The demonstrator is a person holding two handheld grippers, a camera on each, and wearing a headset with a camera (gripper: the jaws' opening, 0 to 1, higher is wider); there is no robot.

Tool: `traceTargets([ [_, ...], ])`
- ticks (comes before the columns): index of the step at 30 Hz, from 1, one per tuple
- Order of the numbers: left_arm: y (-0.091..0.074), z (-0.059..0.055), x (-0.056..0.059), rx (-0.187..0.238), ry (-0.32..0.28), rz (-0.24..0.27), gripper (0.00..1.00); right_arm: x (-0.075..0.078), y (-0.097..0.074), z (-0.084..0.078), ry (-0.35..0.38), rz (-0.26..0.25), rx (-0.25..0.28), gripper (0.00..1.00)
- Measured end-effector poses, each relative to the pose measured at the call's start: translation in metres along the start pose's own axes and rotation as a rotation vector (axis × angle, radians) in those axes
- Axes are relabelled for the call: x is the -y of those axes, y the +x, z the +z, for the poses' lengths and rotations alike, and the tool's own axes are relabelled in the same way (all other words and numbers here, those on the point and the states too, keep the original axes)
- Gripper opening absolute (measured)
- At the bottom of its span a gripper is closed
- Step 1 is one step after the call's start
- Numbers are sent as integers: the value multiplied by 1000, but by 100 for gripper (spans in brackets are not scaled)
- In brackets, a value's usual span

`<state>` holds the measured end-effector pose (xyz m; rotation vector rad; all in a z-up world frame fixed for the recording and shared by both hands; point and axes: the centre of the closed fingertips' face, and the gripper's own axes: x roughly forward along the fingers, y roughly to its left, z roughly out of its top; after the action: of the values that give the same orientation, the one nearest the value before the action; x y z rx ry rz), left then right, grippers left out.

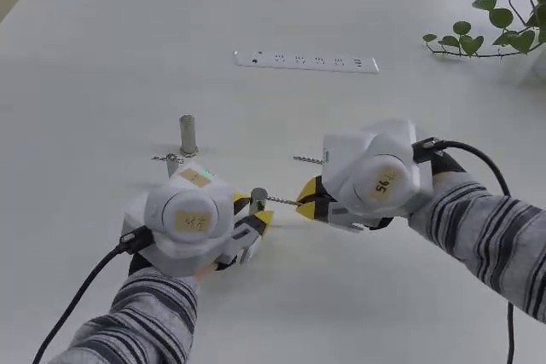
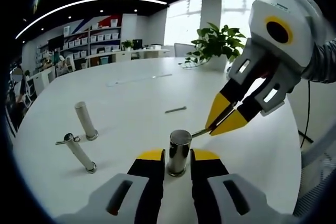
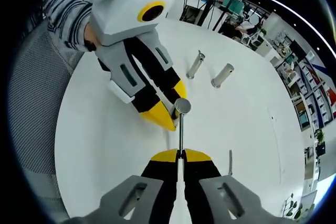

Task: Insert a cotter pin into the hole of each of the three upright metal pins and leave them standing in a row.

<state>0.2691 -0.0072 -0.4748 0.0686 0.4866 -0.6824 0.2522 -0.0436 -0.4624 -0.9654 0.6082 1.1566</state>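
1. On the white table (image 1: 102, 49), head view: your left gripper (image 1: 252, 210) is clenched on the nearest metal pin (image 1: 258, 199), which stands upright; grip it firmly.
2. Left gripper view: your right gripper (image 2: 224, 120) pinches the cotter pin (image 2: 198, 132), its tip at the pin's side. A pinned pin (image 2: 79, 153) and bare pin (image 2: 85, 120) stand beyond.
3. Right gripper view: cotter and pin head look aligned; push straight, gently, no tilt.

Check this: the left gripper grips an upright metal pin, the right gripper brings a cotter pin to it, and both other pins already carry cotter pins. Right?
One error: the left gripper view shows the nearer pin carrying a cotter pin, but the farther pin bare. The left gripper and right gripper are as stated.
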Motion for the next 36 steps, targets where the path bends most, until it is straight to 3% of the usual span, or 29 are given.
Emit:
traceTargets([
  [6, 3, -3, 1, -13, 7, 3, 11, 1, -1, 2, -13, -1, -4, 0],
  [36, 6, -9, -1, -23, -9, 18, 10, 1, 0, 18, -31, -4, 13, 0],
])
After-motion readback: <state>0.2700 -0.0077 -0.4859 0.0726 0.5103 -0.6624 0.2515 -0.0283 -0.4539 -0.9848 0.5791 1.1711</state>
